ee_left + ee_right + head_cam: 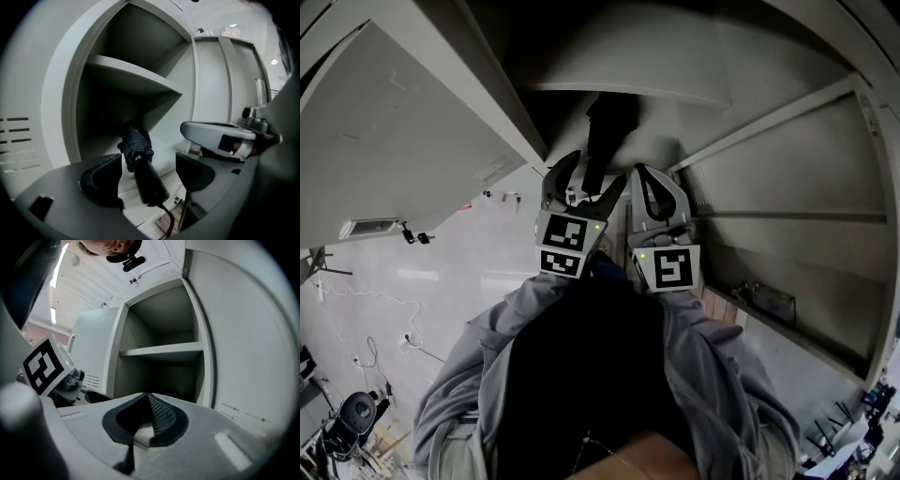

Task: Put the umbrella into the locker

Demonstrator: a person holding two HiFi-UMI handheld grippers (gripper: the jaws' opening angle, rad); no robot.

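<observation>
The black folded umbrella (605,136) lies on the floor of the open locker compartment (161,154), canopy end (136,143) inward and handle (149,180) sticking out toward me. My left gripper (581,192) is open. Its wide-spread jaws straddle the handle, with a gap on each side between pad and handle. Just to the right of it my right gripper (661,202) is shut, with nothing between its pads (154,416), and it points level into the same compartment. In the right gripper view the umbrella is only a dim dark shape behind the jaws.
The locker door (394,122) stands open at the left. A shelf (131,75) crosses the compartment above the umbrella. Closed locker doors (787,206) run along the right. Cables (384,319) lie on the pale floor at the lower left.
</observation>
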